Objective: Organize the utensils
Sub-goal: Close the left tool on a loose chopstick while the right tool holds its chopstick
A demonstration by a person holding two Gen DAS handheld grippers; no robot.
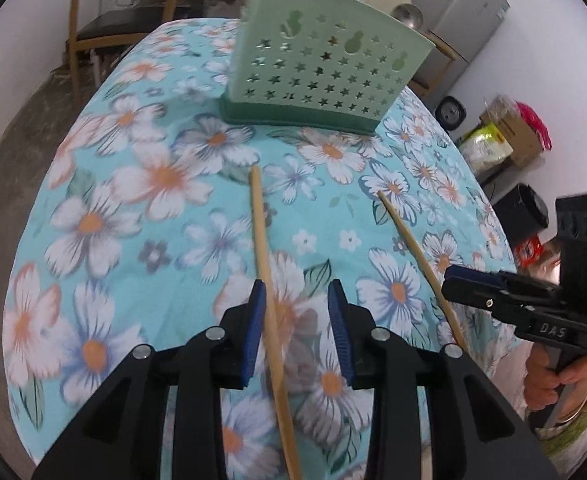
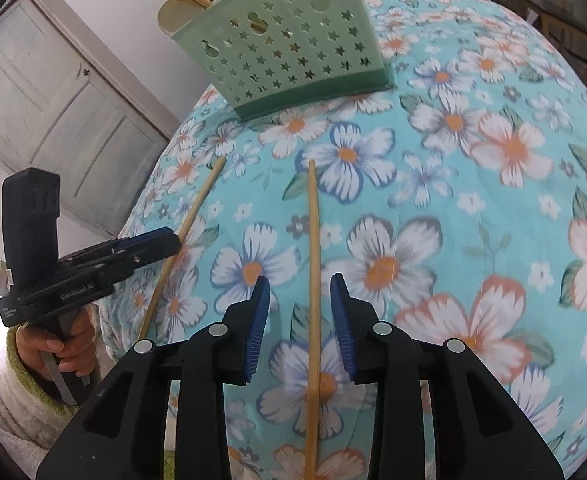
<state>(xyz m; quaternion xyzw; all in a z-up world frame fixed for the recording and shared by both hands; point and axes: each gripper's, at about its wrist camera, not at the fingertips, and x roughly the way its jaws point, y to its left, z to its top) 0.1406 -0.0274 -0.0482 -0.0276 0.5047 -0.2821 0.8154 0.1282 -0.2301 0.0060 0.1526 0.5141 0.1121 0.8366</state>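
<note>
Few sticks already in the caddy (image 2: 293, 44), but two chopsticks (image 1: 267, 292) (image 2: 313, 300) lie on the bench (image 2: 493, 200) before it, each between spread grippers (image 1: 297, 332) (image 2: 299, 330), neither pinched.

Your surface (image 1: 105, 184) is a round table under a turquoise cloth printed with white, orange and blue flowers. Directly on it, toward the top centre of both views, stands a pale green utensil holder (image 1: 313, 76) with star-shaped holes, upright on a darker green base. Nearer you, two wooden chopsticks lie flat and apart on the cloth: the left chopstick (image 1: 267, 276) and the right chopstick (image 1: 413, 252).
</note>
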